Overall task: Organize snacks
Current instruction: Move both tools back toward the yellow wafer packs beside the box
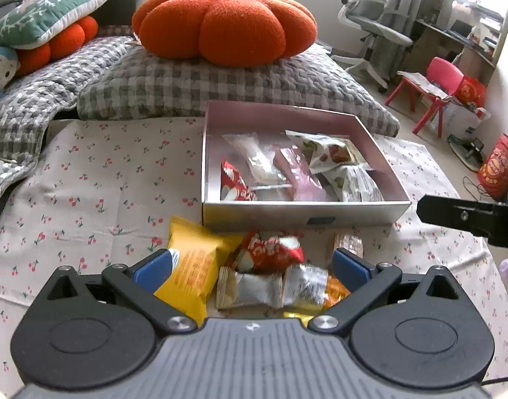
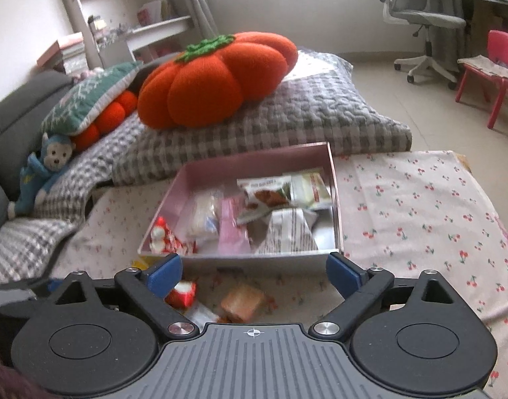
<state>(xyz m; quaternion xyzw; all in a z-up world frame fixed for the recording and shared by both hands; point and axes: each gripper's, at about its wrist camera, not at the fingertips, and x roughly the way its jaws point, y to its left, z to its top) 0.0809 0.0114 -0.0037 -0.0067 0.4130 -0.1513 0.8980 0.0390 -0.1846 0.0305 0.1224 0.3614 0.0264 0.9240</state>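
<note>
Currently both tools gape wide and hold nothing. Left tool (image 1: 250,262) hovers over the loose pile on the cherry-print cloth (image 1: 87,179): a yellow foil pillow pack (image 1: 192,266) at 9 o'clock, a crinkled red-and-white wrapper (image 1: 270,251) at centre, a silver sachet (image 1: 250,291) just below it. Shallow pink cardboard box (image 1: 303,212) sits at 12 o'clock, already partly filled. Right tool (image 2: 254,271) hangs at the box's near wall, above a tan square packet (image 2: 242,304) (blurred).

Judgement: take one packet only. The red wrapper overlaps its neighbours, so pinch its raised crimp, lift straight, clear the box wall, then release low.
</note>
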